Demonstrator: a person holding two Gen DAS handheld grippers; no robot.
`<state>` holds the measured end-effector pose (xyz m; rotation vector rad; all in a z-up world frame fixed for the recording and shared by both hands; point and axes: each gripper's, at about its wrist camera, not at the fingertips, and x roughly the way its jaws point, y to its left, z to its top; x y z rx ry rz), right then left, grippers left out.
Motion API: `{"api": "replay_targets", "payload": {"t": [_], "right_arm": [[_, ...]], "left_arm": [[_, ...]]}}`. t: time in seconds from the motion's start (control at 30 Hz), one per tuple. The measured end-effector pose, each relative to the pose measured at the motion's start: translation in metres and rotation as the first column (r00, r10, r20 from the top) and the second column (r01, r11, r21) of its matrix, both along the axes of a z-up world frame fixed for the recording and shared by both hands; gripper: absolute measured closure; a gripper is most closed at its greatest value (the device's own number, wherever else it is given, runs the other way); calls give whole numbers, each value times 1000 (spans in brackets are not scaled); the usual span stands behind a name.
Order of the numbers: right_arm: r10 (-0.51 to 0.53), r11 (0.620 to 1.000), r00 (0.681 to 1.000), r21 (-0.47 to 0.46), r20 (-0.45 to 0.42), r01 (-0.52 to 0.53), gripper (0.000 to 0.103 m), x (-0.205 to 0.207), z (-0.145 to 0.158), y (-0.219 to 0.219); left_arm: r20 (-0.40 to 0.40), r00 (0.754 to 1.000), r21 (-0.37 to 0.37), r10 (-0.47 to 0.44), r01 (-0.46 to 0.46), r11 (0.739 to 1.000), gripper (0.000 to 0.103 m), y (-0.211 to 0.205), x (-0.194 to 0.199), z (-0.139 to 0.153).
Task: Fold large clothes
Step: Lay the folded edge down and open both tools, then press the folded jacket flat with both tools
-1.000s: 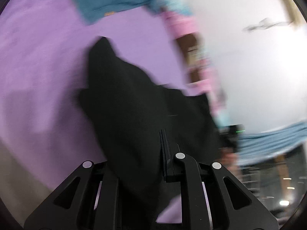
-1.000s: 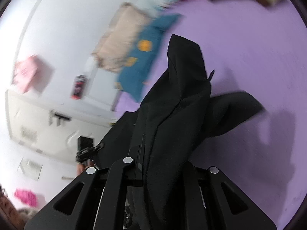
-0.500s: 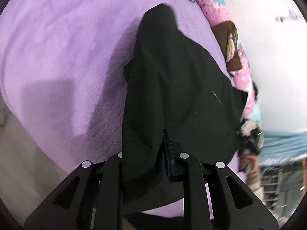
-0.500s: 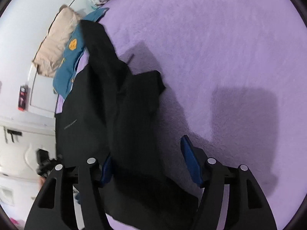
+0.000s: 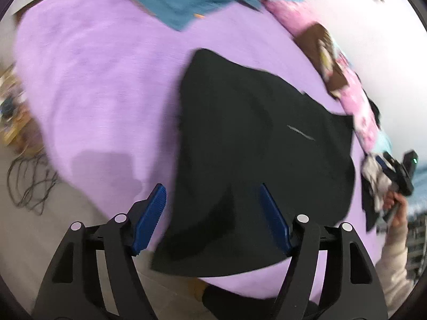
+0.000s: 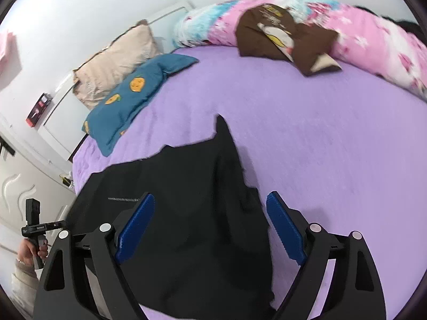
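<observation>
1. The black garment [image 5: 256, 144] lies spread on the purple bedspread [image 5: 101, 85], filling the centre and lower half of the left wrist view.
2. The left gripper [image 5: 212, 218] is opening, its blue pads spread wide and clear of the cloth below.
3. The right gripper [image 6: 209, 226] is opening too, wide apart above the garment, pinching nothing.
4. A teal pillow [image 6: 133, 96] sits at upper left of the right wrist view.
</observation>
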<state>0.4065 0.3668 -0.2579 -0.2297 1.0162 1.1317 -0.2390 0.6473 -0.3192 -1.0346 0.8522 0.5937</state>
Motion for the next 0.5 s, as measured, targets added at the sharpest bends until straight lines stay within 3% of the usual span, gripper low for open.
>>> {"api": "replay_targets", "payload": {"t": [0.07,0.17,0.27,0.37,0.5], "right_arm": [[0,1000,1000,13,-9,0,19,1,1,18],[47,998,994,40,-100,-43,19,-1,-11,42],[90,996,988,30,-125,-87,19,-9,-30,58],[72,996,995,-55,-74,-77,19,-14,-61,74],[44,989,999,-139,-18,-46,19,-11,-96,79]], "left_arm": [[-13,999,35,35,-34,999,34,2,-9,9],[88,996,84,5,-12,996,33,-8,1,41],[121,992,149,-46,28,988,19,-30,41,58],[112,991,169,-77,57,984,16,-44,78,46],[-32,997,166,-75,79,983,15,-54,120,-1]]}}
